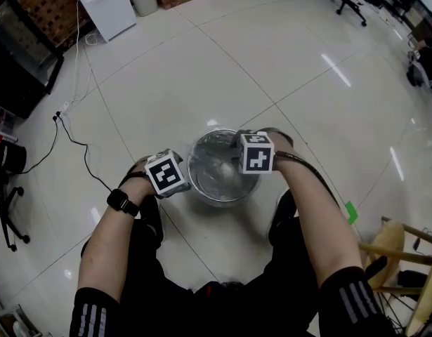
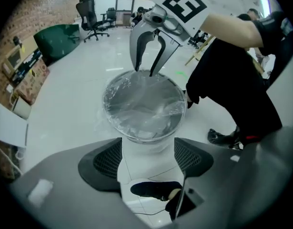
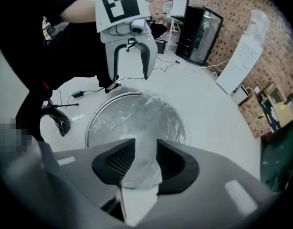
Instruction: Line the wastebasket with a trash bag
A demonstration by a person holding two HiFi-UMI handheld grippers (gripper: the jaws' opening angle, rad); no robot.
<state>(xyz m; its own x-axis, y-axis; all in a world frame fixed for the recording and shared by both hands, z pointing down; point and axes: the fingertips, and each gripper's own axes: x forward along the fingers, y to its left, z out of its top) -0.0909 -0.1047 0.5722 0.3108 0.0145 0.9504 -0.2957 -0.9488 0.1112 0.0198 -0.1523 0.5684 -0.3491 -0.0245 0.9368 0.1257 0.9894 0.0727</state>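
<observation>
**Right tool has the bag edge, just outside the rim**

Closest to us, the right tool [image 3: 146, 149] pinches a bunched strip of the clear trash bag [image 3: 142, 128]. The film fills the gap between its pads and runs forward and down into the wastebasket [image 3: 90, 123]. The left tool [image 2: 147, 144] stands spread with nothing in it. Through its gap we see only the floor [image 2: 65, 94] and a shoe [image 2: 155, 190].

The wastebasket stands on the floor right in front of our feet, between the two tools. The left tool is just beside its left rim, and the right tool is above its right rim. It is round, so there is no long axis to line up with. What matters is which stretch of rim each tool faces. The bag sits inside, crumpled against the walls, with its mouth upward.

As we judge it, the coming move turns on one relation. The pinched edge lies above and just outside the rim on the right tool's side, so it has to go outward and down over the lip there. The right tool is the nearer one for that and already has the film. In the right gripper view the rim toward the left tool looks like a bare ring. We reckon that stretch is not yet covered, and the empty left tool just beside it is best placed to take it.

Farther off, a cable [image 1: 75, 142] lies well apart from all this.
</observation>
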